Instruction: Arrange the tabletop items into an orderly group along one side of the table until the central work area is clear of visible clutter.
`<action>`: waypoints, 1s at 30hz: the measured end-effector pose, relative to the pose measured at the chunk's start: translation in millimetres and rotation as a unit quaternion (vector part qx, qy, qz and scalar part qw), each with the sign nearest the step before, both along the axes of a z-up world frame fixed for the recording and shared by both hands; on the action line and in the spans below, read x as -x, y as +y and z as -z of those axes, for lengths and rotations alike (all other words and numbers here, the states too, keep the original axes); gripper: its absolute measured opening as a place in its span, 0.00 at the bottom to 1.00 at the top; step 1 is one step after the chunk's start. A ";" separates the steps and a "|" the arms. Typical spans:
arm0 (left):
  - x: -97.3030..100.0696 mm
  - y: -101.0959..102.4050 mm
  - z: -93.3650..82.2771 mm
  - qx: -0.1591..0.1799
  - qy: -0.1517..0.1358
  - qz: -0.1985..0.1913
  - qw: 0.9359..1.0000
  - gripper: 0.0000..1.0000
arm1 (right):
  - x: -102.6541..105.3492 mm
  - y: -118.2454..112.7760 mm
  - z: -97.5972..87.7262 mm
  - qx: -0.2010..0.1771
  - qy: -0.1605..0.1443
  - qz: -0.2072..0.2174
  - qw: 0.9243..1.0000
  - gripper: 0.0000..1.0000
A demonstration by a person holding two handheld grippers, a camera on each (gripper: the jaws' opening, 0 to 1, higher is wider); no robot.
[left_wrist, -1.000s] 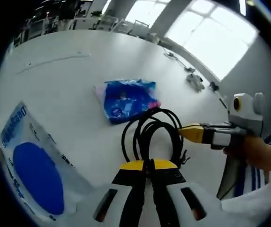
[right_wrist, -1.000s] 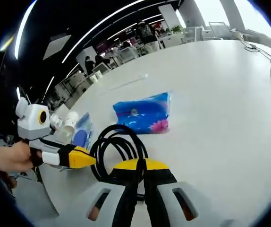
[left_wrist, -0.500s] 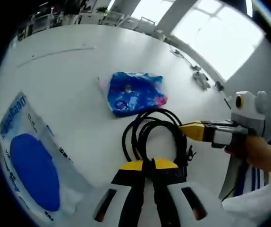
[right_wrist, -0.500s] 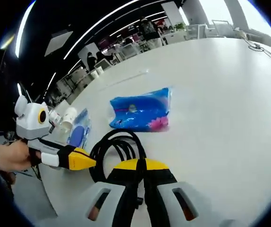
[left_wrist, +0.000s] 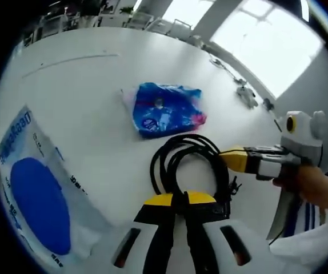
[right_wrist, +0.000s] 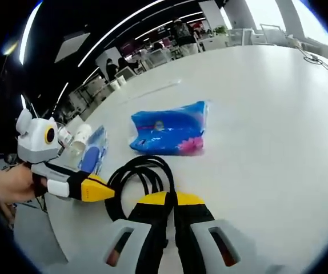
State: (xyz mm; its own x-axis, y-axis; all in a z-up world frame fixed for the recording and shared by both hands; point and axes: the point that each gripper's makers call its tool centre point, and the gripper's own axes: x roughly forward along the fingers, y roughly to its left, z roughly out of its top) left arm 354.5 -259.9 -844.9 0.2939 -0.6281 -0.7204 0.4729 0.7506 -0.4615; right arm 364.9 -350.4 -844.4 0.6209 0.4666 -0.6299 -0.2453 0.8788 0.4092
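Note:
A black cable coil point(left_wrist: 187, 141) lies low over the white table point(left_wrist: 78, 103), held from two sides. My left gripper point(left_wrist: 179, 198) is shut on its near end, yellow tips together. My right gripper point(left_wrist: 228, 158) comes in from the right, its yellow tip pinched on the coil's right side. In the right gripper view the coil point(right_wrist: 143, 161) runs down into my shut right gripper point(right_wrist: 172, 198), and the left gripper point(right_wrist: 104, 190) grips its left edge. A blue tissue pack point(left_wrist: 167, 108) point(right_wrist: 167, 128) lies flat just beyond the coil.
A clear bag with a blue disc point(left_wrist: 35, 200) point(right_wrist: 92, 151) lies at the table's near left edge, with paper cups point(right_wrist: 78, 137) beside it. Small devices and cords point(left_wrist: 241, 94) sit along the window-side edge. A hand point(left_wrist: 312, 188) holds the right gripper.
Both views have drifted slightly with the hands. The coil stays held by both grippers, and the tissue pack and bag have not moved on the table.

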 end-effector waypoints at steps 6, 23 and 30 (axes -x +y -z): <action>0.3 0.0 0.1 -0.001 -0.002 0.000 1.000 0.02 | -0.8 0.0 1.5 0.001 0.000 -0.001 1.000 0.00; -7.0 -0.1 -20.1 -0.001 -0.069 0.014 0.998 0.16 | -1.6 -0.5 -11.0 0.020 -0.028 -0.004 0.999 0.09; -12.1 -2.7 -46.2 0.021 -0.118 0.020 0.993 0.39 | -5.0 0.9 -26.7 0.039 -0.070 0.008 0.997 0.37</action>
State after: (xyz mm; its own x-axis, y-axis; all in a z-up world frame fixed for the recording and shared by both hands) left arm 366.6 -262.7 -798.7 0.4264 -0.6703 -0.6074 0.6007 0.7119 -0.3639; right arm 369.9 -349.6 -817.7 0.7127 0.4093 -0.5696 -0.2811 0.9107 0.3028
